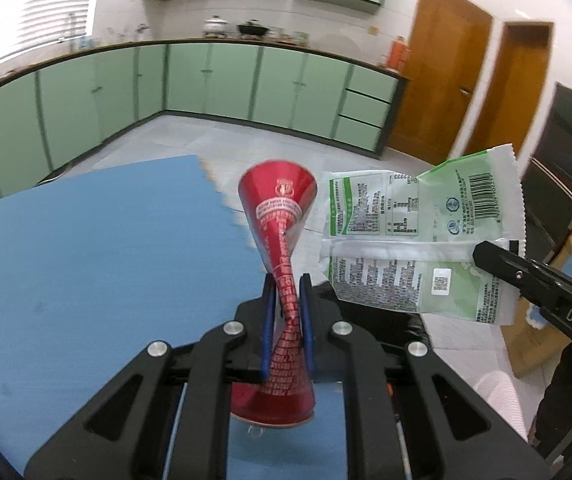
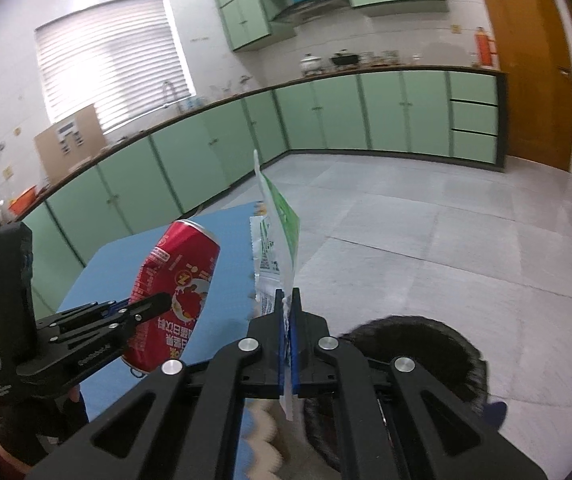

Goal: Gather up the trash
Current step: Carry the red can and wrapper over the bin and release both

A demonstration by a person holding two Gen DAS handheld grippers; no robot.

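The left gripper (image 1: pixel 288 304) is clamped hard on a crushed red can (image 1: pixel 281 216), pinched at its waist between the pads; the right gripper (image 2: pixel 286 304) is closed on a green-and-white wrapper (image 2: pixel 279 232). Both hang above the blue mat (image 1: pixel 97 248).

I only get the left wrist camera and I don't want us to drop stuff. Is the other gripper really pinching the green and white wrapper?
Observer: Yes. In the right wrist view the right gripper has its blue pads shut flat on the wrapper, which stands edge-on between them.
Operator: What's under it?
Observer: A dark furry thing lies just below that gripper; I cannot tell what it is.
Operator: What's on the can's other side?
Observer: The can, dented where the left gripper squeezes it, shows a white splash picture there.
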